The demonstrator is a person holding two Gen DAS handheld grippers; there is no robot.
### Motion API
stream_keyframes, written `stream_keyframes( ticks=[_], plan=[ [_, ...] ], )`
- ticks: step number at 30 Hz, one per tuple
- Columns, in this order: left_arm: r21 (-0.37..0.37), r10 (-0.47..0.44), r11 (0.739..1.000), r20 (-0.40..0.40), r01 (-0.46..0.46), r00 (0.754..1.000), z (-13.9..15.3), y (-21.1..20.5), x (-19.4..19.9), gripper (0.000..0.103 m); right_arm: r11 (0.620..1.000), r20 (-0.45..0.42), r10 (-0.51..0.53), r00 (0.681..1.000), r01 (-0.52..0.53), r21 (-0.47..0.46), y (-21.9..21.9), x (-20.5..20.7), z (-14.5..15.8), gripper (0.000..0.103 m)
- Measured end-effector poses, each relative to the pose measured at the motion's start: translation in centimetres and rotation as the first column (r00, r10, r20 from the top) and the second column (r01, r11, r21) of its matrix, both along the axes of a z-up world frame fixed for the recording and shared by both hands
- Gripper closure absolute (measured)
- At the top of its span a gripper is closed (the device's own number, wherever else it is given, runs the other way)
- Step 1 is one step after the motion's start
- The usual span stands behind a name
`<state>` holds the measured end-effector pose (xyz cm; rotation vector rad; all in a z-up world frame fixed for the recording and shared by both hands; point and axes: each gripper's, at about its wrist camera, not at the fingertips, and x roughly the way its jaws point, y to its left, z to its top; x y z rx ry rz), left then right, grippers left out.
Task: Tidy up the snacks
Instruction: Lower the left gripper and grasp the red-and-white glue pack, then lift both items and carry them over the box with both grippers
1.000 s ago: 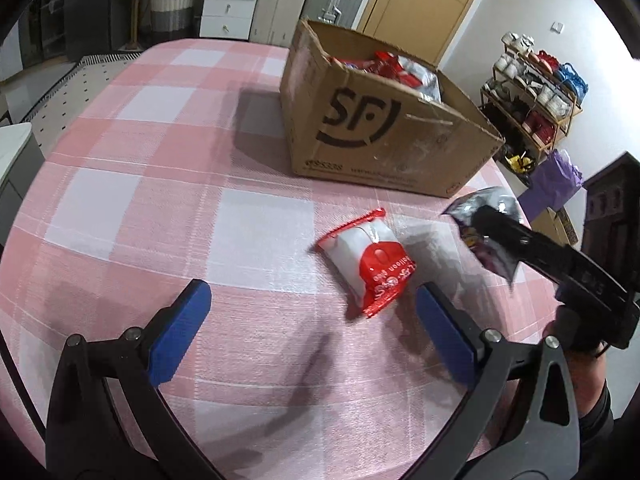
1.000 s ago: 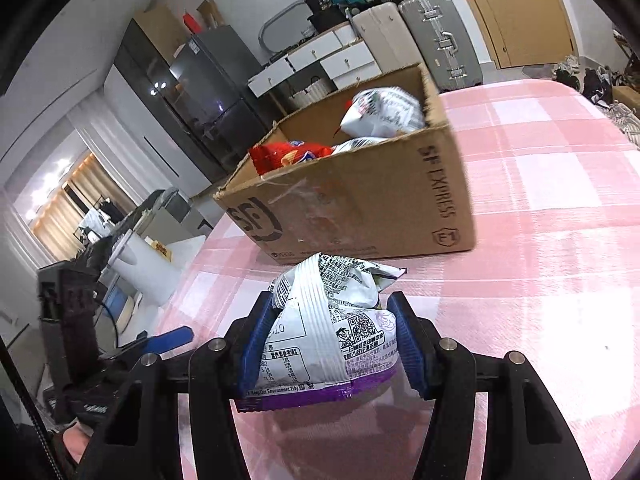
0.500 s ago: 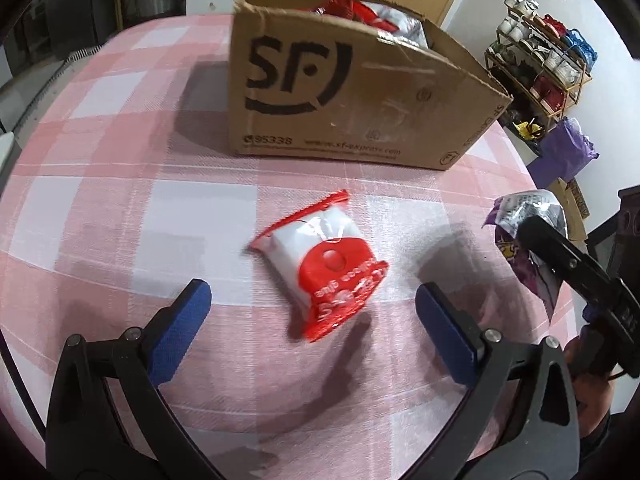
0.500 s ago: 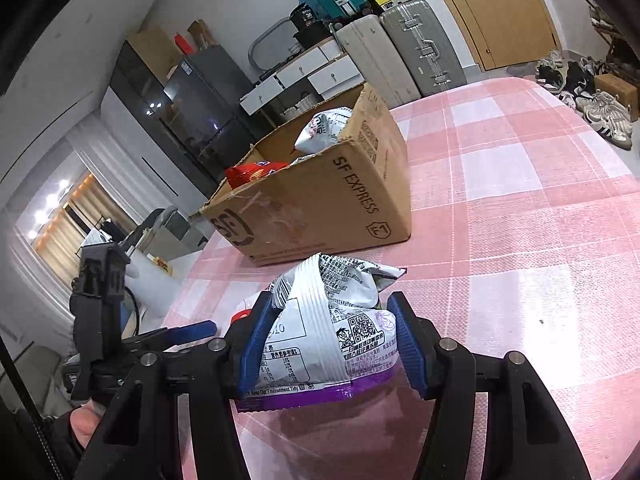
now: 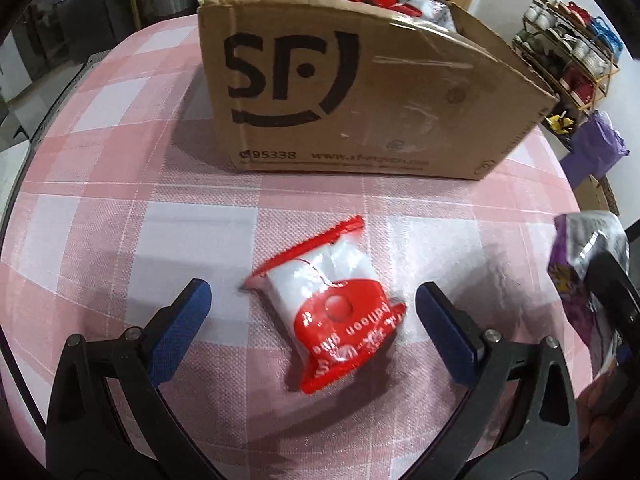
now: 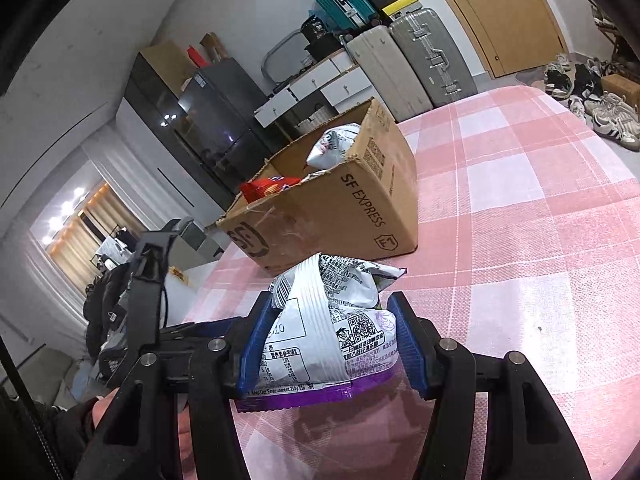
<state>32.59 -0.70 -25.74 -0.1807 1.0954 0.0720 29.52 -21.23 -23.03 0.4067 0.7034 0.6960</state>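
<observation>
Left gripper (image 5: pixel 312 312): jaws spread wide, nothing between the pads in contact. It hangs tilted down over the red-and-white snack packet (image 5: pixel 328 312), which lies flat on the pink checked tablecloth (image 5: pixel 120 200), just in front of the cardboard box (image 5: pixel 360 92). One blue pad stands off each side of the packet, both apart from it.

Right gripper (image 6: pixel 328 344): closed on the silver-and-purple snack bag (image 6: pixel 332 328), pads pressing its two sides, bag lifted clear of the cloth. The box (image 6: pixel 340 216) sits ahead of it, open-topped, with other packets showing above the rim.

Handling judgement, red-and-white packet:
- Puffy, air-filled pillow pack; looks light and soft, so it should give under the pads rather than resist.
- Film is glossy, so likely slippery; a loose pinch could let it squirt out.
- Contents unknown; may crush, so moderate squeeze only.
- It lies skewed to the jaw line. Best hold looks to be across the plump white middle, pads on the two long sides.
- The crimped red end seams are flat and thin, and a poor place to grip.
- Lying flat on cloth: fingertips need to come low to get around it, without snagging the fabric.
</observation>
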Motion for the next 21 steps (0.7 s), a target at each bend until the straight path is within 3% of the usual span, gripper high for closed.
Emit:
stream_keyframes(
  ticks=[4,6,10,11,21],
  plan=[
    [0.015,-0.019,1.000,0.009,0.019,1.000,0.2,-0.2,0.5,0.014,1.000,0.001,0.006,1.000,-0.006,0.017,0.0,-0.1,0.0,0.045],
    [0.025,-0.050,0.998,0.025,0.049,0.998,0.7,-0.5,0.4,0.038,1.000,-0.002,0.006,1.000,-0.006,0.026,-0.1,-0.1,0.0,0.045],
    [0.034,-0.108,0.994,0.036,0.107,0.994,1.6,-1.3,0.4,0.052,0.999,-0.005,0.009,1.000,-0.009,0.035,-0.1,0.0,-0.1,0.045],
    [0.034,-0.114,0.993,0.042,0.113,0.993,1.8,-1.5,0.4,0.060,0.999,-0.004,0.010,1.000,-0.010,0.036,0.0,0.0,-0.1,0.045],
    [0.029,-0.141,0.990,0.064,0.140,0.988,3.1,-2.0,-0.7,0.060,0.999,0.011,0.001,1.000,-0.001,0.034,0.0,-0.1,-0.2,0.045]
  ],
)
